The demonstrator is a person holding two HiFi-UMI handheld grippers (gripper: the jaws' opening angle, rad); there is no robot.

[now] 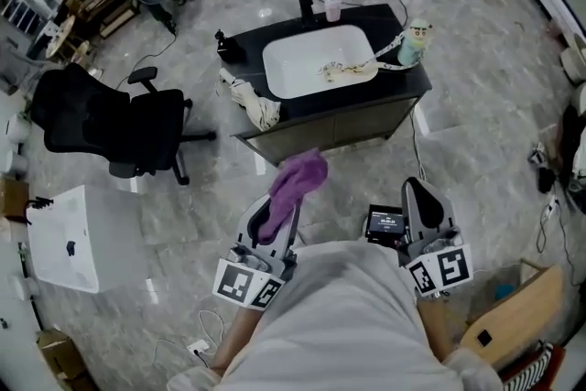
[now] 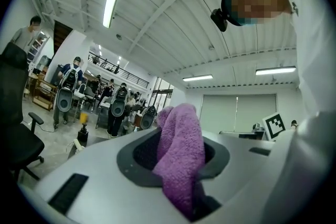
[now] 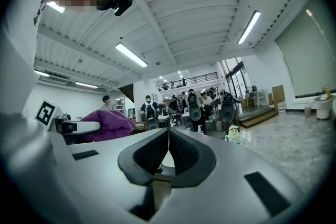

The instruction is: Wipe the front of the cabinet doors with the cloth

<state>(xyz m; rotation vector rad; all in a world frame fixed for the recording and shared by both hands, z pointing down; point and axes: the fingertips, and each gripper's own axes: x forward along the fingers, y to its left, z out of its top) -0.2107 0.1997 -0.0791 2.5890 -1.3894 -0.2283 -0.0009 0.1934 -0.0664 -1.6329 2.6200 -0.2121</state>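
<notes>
Cloth ready, cabinet ahead: my left tool [image 1: 273, 217] is clamped on a purple cloth [image 1: 298, 179], lower centre of the head view. The left gripper view shows the terry fabric pinched between the dark pads, with its loose end rising above the jaws against an open room and a ribbed ceiling.

My right tool [image 1: 419, 193], lower right of the head view, has its jaws pressed together with nothing between them, as the right gripper view shows. Both tools are held out in front of my pale shirt [image 1: 357, 325], above a grey marbled floor [image 1: 476, 133].

The cabinet [image 1: 341, 125] stands at upper centre of the head view, its grey-brown doors turned toward me. The cloth hangs in the air short of those doors, and its top edge overlaps the cabinet's foot in the frame.

The cabinet's black tabletop [image 1: 403, 82] holds a white sink basin [image 1: 302, 59], a black faucet [image 1: 305, 6] and a pink bottle [image 1: 332, 7] at the back. A cartoon-boy figurine [image 1: 417, 41] stands at the right corner. A cream strap [image 1: 366, 69] trails from the basin toward the figurine. A pale rag [image 1: 256, 105] droops over the left front corner.

A black office chair [image 1: 101, 124] stands at the left of the frame, with a white panel [image 1: 59, 238] lying on the floor below it.
</notes>
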